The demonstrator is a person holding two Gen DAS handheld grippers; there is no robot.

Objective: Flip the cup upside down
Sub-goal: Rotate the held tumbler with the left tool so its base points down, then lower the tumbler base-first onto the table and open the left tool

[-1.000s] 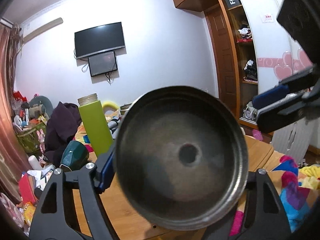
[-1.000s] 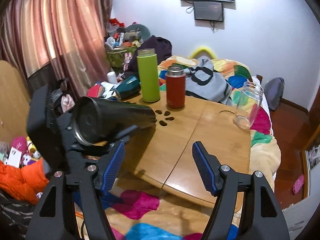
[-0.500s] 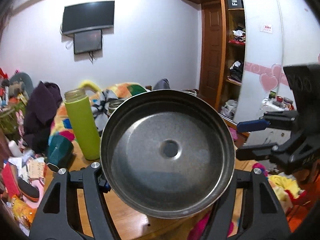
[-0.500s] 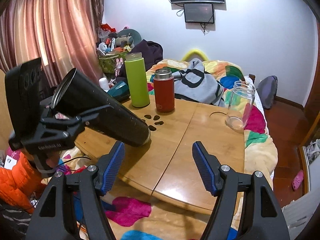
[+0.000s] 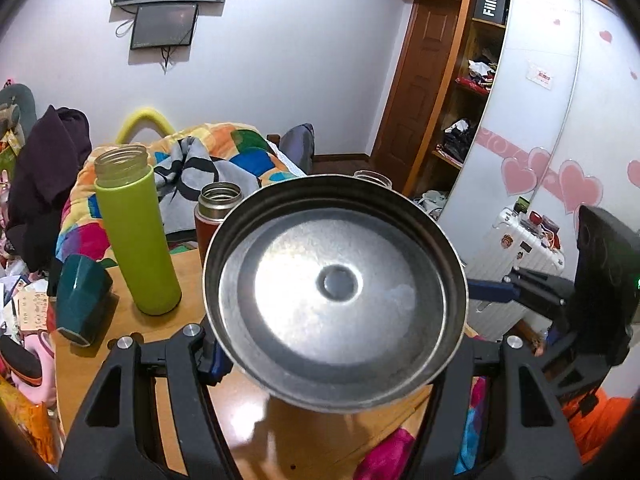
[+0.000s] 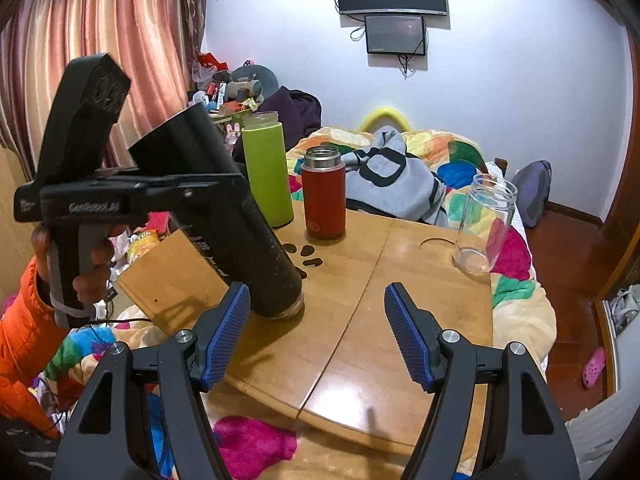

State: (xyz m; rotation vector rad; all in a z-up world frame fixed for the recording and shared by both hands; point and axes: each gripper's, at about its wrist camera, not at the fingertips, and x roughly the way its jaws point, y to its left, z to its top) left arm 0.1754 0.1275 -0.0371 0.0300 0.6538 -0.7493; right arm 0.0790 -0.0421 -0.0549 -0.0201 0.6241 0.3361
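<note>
The tall black cup (image 6: 218,216) is clamped in my left gripper (image 6: 188,184). It is tilted, mouth end down and touching or just above the wooden table (image 6: 360,320), base up to the left. In the left wrist view its steel base (image 5: 334,292) fills the middle of the frame and hides the fingertips of my left gripper (image 5: 336,344). My right gripper (image 6: 318,336) is open and empty, low over the table's front edge, just right of the cup's lower end. It also shows at the right edge of the left wrist view (image 5: 520,292).
A green bottle (image 6: 266,168), a red flask (image 6: 323,194) and a clear glass jar (image 6: 486,228) stand on the table. A dark green mug (image 5: 80,300) lies at its left edge. A bed with a colourful blanket (image 6: 420,160) is behind.
My left gripper has turned the black cup from lying roughly level to steeply tilted, mouth end down onto the table. My right gripper has stayed open and drifted a little.
</note>
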